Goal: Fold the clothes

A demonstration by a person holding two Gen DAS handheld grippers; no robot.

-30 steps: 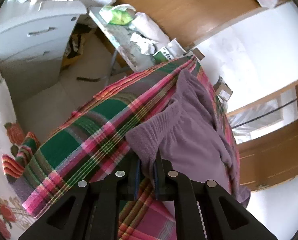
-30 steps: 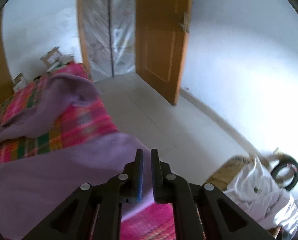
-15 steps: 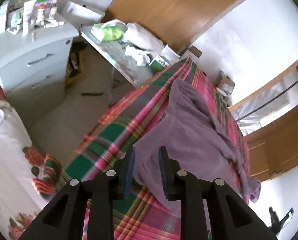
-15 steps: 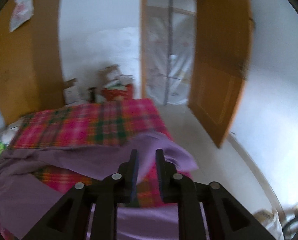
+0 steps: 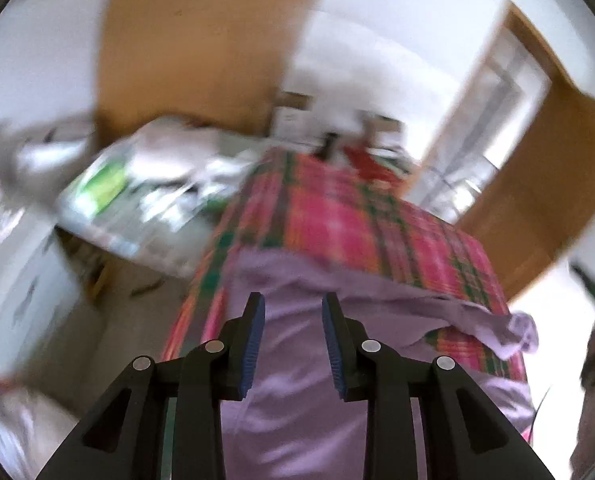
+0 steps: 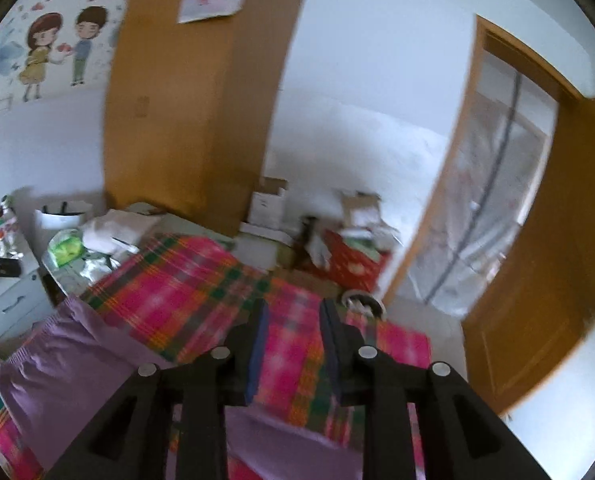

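On the bed point(image 6: 185, 296), the purple garment point(image 5: 297, 400) lay spread near both tools, left point(image 5: 293, 340) and right point(image 6: 291, 344), each wide and empty. Between grips, seemingly; next needs a hem pinched.

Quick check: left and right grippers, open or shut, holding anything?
Left gripper: open, holding nothing, above the purple garment.
Right gripper: open, holding nothing, over the plaid bedspread.
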